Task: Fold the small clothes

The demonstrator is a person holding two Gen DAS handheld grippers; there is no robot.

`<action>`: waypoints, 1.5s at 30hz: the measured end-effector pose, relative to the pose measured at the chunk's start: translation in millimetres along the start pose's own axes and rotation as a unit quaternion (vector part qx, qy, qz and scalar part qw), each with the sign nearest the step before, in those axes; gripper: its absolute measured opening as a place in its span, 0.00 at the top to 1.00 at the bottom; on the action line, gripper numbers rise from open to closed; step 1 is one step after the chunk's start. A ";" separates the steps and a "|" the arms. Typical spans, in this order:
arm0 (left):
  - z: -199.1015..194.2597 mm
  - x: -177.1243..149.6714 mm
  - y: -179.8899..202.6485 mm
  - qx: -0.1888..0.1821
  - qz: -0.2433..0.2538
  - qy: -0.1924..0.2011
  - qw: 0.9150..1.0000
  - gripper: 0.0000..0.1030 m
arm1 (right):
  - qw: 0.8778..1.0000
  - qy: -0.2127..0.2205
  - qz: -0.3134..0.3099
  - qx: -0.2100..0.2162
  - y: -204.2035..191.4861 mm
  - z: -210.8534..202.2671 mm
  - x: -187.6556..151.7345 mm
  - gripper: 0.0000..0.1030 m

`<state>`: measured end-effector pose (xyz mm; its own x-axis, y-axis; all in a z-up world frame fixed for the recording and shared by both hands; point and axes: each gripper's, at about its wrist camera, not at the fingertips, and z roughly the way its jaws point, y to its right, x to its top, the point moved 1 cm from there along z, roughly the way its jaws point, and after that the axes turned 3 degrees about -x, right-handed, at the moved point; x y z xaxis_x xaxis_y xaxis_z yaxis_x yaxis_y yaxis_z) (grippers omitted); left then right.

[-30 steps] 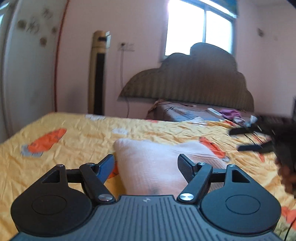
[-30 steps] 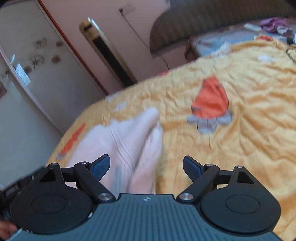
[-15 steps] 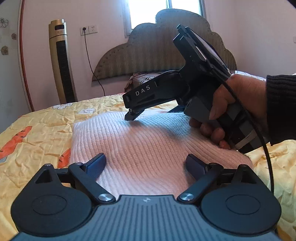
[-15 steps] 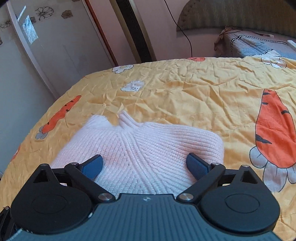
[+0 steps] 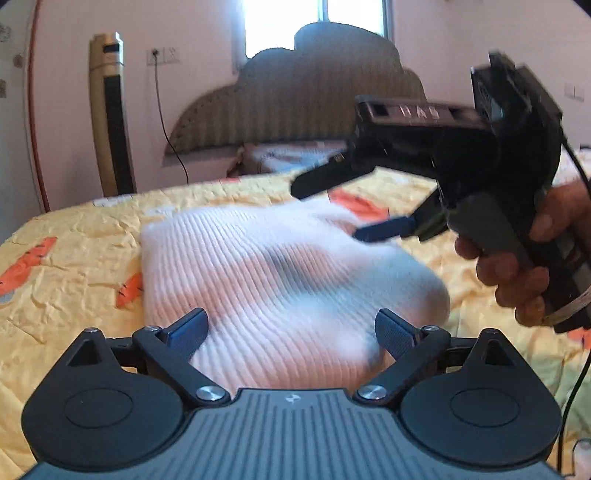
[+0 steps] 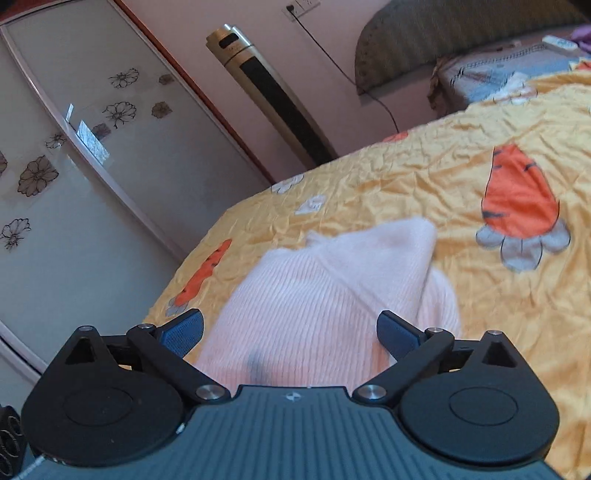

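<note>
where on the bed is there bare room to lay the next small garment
Bare yellow bedspread lies beyond the folded pink sweater, toward the headboard, beside the big carrot print. It's crowded over the sweater, where both open grippers hover.

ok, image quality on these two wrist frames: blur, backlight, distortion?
Left wrist view: window blown out, backlit; right gripper and hand smeared by motion; shadow patches across the pink knit garment. Right wrist view: horizon tilted, garment's far edge soft; tower fan and wardrobe frame bowed by fisheye.
</note>
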<state>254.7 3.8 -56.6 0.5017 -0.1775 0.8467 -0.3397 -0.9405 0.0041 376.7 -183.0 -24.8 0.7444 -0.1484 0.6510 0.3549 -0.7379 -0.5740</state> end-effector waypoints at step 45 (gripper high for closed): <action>-23.7 -34.8 -90.4 -0.109 -0.333 -0.081 0.933 0.41 | 0.990 -0.137 0.003 0.023 23.4 -42.0 -87.0 0.41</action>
<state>249.1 101.9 -73.8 0.7666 0.3678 0.5263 -0.0550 -0.7791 0.6245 296.4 -215.0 -74.1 0.8701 0.0361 0.4916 0.3703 -0.7062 -0.6035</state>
